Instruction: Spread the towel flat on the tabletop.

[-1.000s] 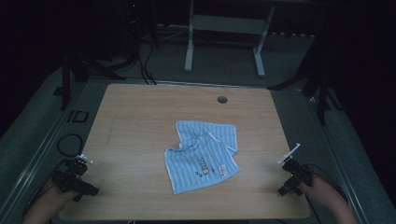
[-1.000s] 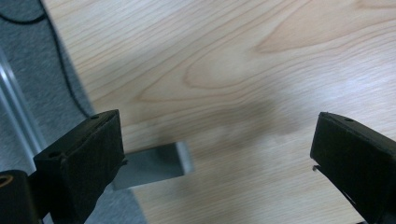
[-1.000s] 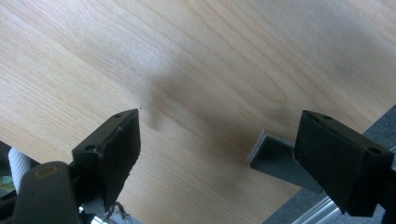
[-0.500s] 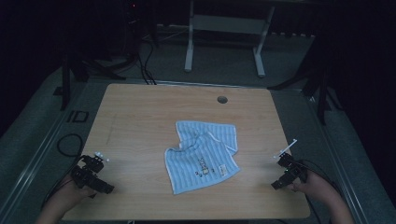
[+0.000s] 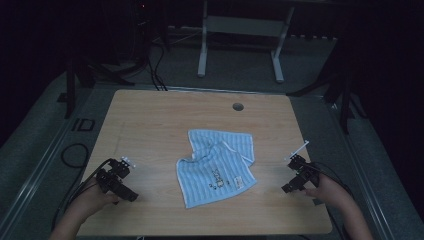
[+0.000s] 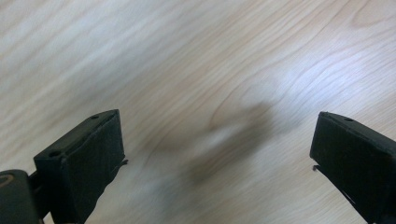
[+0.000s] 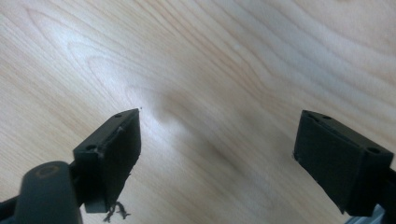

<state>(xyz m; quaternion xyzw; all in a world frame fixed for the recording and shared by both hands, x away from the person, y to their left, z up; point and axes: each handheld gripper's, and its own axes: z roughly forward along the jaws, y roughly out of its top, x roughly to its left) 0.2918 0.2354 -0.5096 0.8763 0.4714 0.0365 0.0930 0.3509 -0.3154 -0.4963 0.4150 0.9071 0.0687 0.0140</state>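
Light-blue striped cloth towel [image 5: 216,167], crumpled, lies on the pale wooden table [image 5: 165,120] between the left gripper [image 5: 118,178] and right gripper [image 5: 298,176], well apart from both, whose jaws stand wide and empty.

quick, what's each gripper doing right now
Left gripper: open, holding nothing, over bare table, left of the striped cloth.
Right gripper: open, holding nothing, over bare table to the right of the cloth.
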